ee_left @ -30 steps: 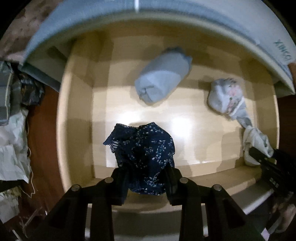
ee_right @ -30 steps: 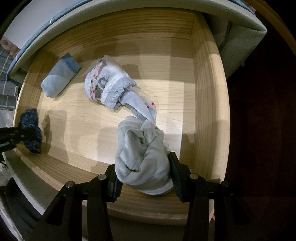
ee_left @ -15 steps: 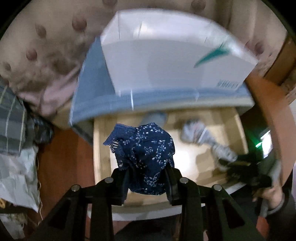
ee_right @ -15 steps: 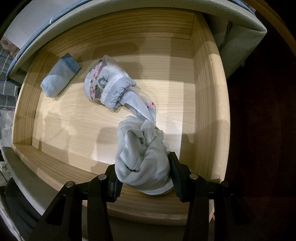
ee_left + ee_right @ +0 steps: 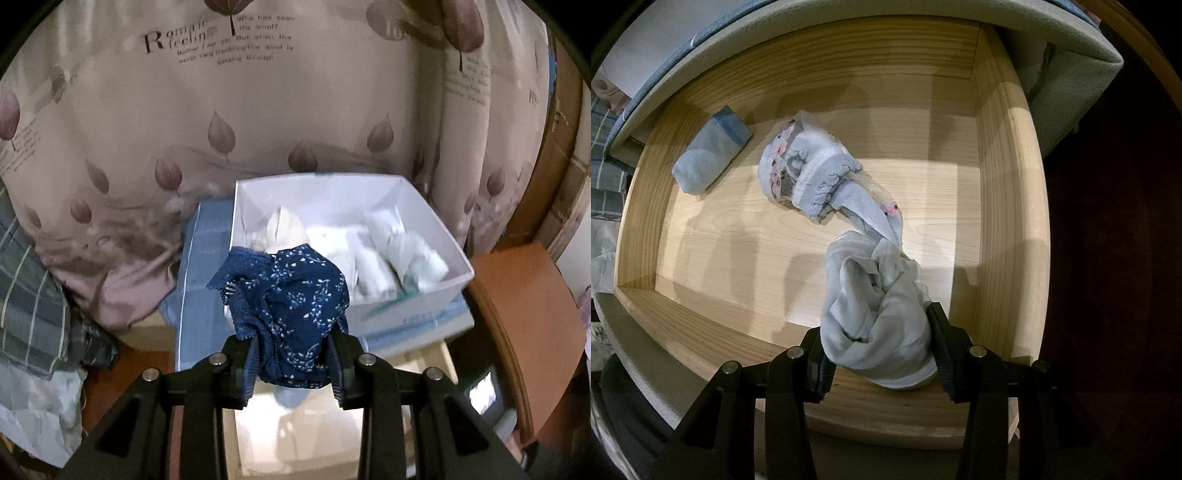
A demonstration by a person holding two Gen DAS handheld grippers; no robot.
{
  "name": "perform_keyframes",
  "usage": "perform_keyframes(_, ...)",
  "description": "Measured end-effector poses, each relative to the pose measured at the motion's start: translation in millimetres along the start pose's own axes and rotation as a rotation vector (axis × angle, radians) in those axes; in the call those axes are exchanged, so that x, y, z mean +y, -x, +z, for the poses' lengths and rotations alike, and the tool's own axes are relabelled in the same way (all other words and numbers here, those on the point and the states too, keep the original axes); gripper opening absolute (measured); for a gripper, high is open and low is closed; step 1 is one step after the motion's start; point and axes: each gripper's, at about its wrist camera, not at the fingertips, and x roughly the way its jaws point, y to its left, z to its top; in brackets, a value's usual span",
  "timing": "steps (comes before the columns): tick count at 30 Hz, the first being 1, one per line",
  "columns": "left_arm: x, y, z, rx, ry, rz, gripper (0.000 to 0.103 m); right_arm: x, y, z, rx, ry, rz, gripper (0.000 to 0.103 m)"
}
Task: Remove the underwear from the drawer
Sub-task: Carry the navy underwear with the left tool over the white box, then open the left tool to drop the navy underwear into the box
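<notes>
The left gripper [image 5: 291,350] is clamped on the navy pair [image 5: 291,310], held in front of the white box [image 5: 417,310]. The right gripper [image 5: 877,358] is clamped on the pale pair [image 5: 875,317] over the drawer [image 5: 1008,206]. The navy pair should be carried fully over the box's near wall before release. The grip on the pale pair should hold, since the floral pair [image 5: 809,173] touches it and may drag.

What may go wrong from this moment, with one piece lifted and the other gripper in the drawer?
1. The grey piece in the right gripper touches the floral piece behind it; lifting may drag that one along.
2. The navy piece in the left gripper has a lace edge hanging loose; it may catch on the white box rim.
3. The box already looks full, so the navy piece may slide off.
</notes>
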Motion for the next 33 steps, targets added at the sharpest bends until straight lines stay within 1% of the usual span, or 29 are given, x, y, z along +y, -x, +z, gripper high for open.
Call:
perform_keyframes(4,1,-14,21,-0.015,0.000,0.000,0.032,-1,1,0,0.000,0.002,-0.001,0.043)
perform_keyframes(7,-2,-34,33,0.001,-0.029,0.022,0.032,-3,1,1,-0.001,0.000,-0.001,0.042)
perform_keyframes(9,-3,-47,36,0.012,-0.036,0.028,0.032,-3,1,1,-0.002,-0.001,-0.002,0.042)
perform_keyframes(11,-1,-62,39,0.037,-0.018,0.024,0.032,-2,0,1,-0.002,-0.001,-0.003,0.042)
perform_keyframes(18,8,-110,32,0.133,0.032,0.021,0.032,1,-1,0,-0.003,-0.001,-0.006,0.042)
perform_keyframes(21,10,-123,27,0.156,0.034,0.033,0.032,1,-1,1,-0.004,-0.001,-0.009,0.042)
perform_keyframes(24,7,-136,21,0.195,0.011,0.053,0.033,0,0,2,-0.004,0.000,-0.013,0.043)
perform_keyframes(29,6,-141,17,0.205,0.025,0.072,0.041,1,0,2,-0.004,0.001,-0.016,0.043)
perform_keyframes(32,8,-142,17,0.227,0.044,0.057,0.043,3,0,2,-0.004,0.001,-0.019,0.043)
perform_keyframes(33,9,-140,18,0.229,0.048,0.054,0.047,4,0,2,-0.004,0.001,-0.020,0.043)
